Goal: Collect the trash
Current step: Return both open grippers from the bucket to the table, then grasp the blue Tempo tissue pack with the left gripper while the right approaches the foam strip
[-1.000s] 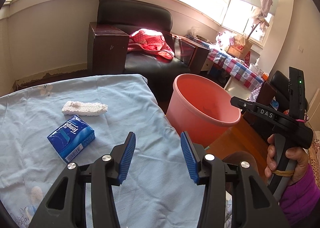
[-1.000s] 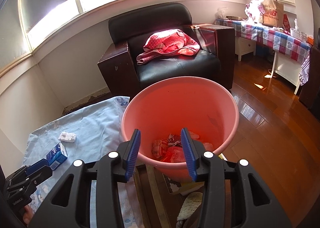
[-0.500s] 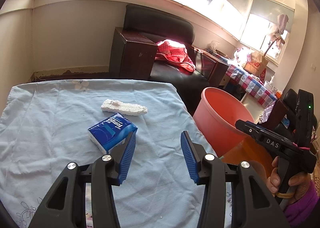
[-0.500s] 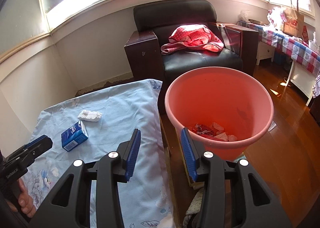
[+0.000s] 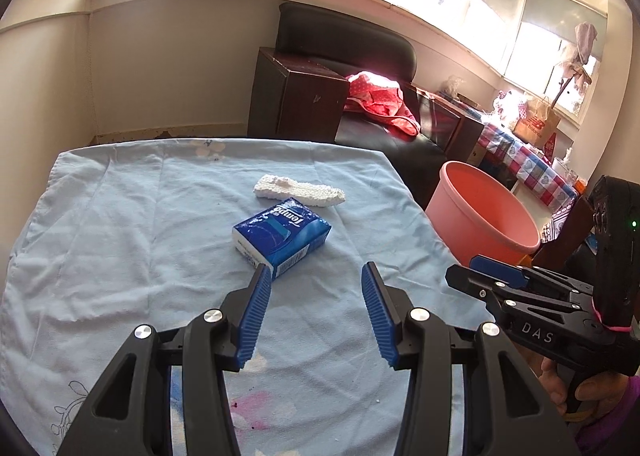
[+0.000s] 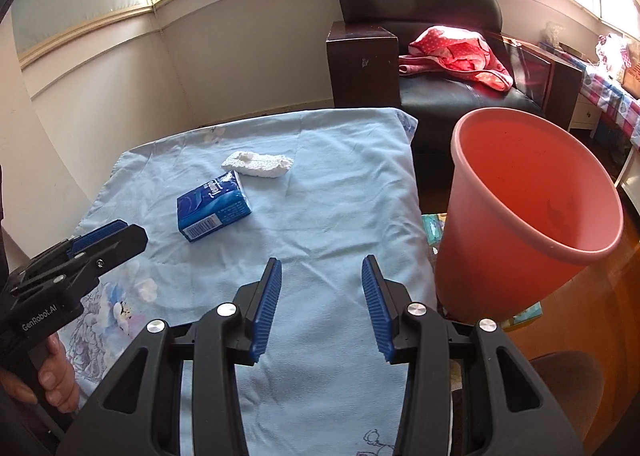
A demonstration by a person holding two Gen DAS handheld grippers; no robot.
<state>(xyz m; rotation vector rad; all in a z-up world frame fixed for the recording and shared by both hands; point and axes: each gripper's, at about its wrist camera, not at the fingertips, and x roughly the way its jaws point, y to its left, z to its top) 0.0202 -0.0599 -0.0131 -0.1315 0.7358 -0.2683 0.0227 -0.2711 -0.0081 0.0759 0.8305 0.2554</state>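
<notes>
A blue tissue pack (image 5: 282, 236) lies on the light blue cloth of the table (image 5: 120, 240), with a white foam piece (image 5: 299, 191) just behind it. Both also show in the right wrist view, the tissue pack (image 6: 212, 207) and the foam piece (image 6: 258, 163). My left gripper (image 5: 316, 316) is open and empty, its left fingertip close to the pack's near corner. My right gripper (image 6: 320, 308) is open and empty over the cloth's right part. A pink bucket (image 6: 528, 211) stands off the table's right edge, also in the left wrist view (image 5: 484, 223).
A black armchair (image 6: 440, 55) with a red cloth (image 6: 456, 51) stands behind the table. A checked-cloth side table (image 5: 532, 171) with a paper bag is at the far right. Wooden floor (image 6: 600, 316) lies right of the bucket.
Both grippers have swung left, away from the bucket and toward the table. The tissue pack and foam now sit ahead of my left gripper. Both stay open.
</notes>
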